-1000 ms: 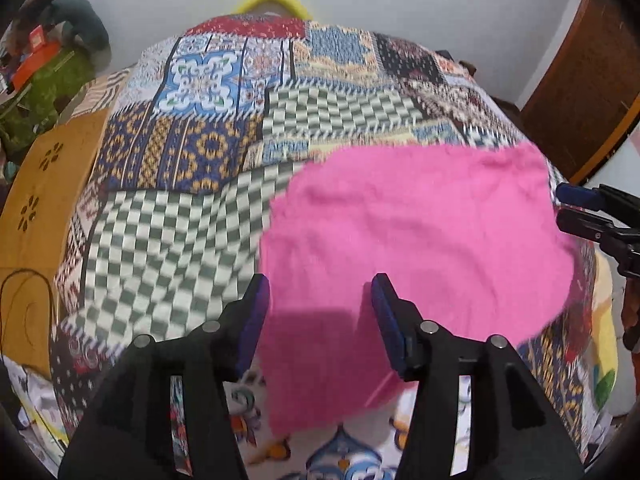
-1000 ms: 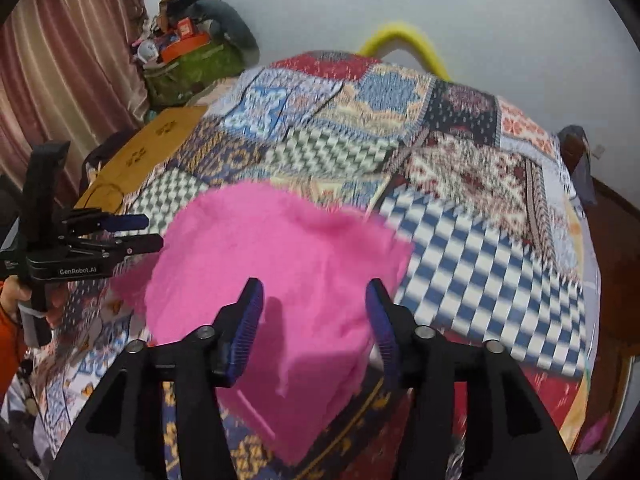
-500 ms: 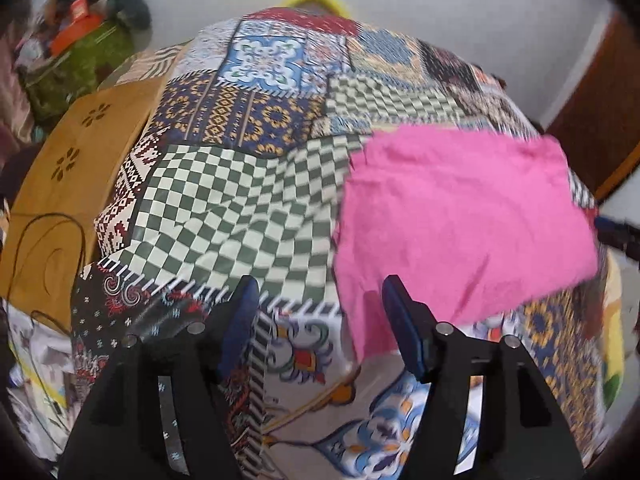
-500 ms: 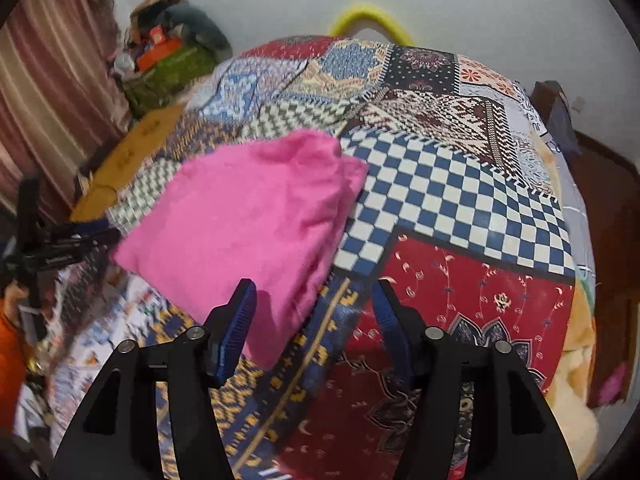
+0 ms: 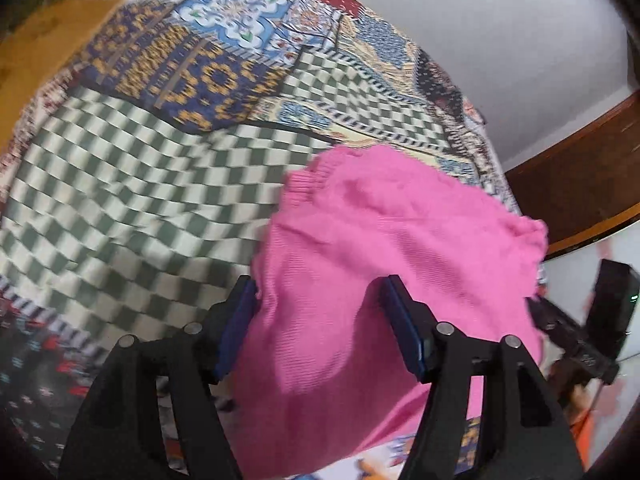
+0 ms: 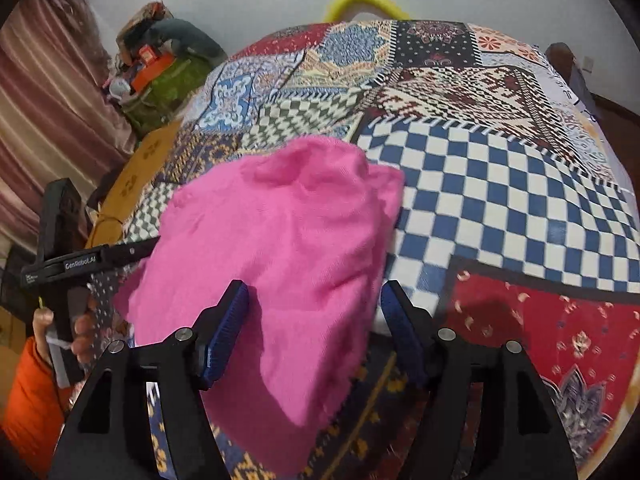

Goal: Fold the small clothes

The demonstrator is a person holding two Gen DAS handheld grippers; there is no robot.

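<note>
Both grippers are showing black angular frames: the left gripper (image 5: 318,312) and right gripper (image 6: 314,320) are wearing ribbed blue pads (image 6: 224,334) and silver screws. White "GenRobot.AI" lettering (image 6: 80,265) is showing; an orange sleeve (image 6: 28,396) is covering the wrist.

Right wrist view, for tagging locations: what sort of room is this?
Probably a bedroom at home: a patchwork quilt covers a bed-like surface, a striped curtain hangs at the left, and a pink knitted garment lies on the quilt.

a home bedroom; patchwork bedspread (image 6: 500,200); striped curtain (image 6: 44,92); cluttered bags (image 6: 160,76) by the wall
</note>
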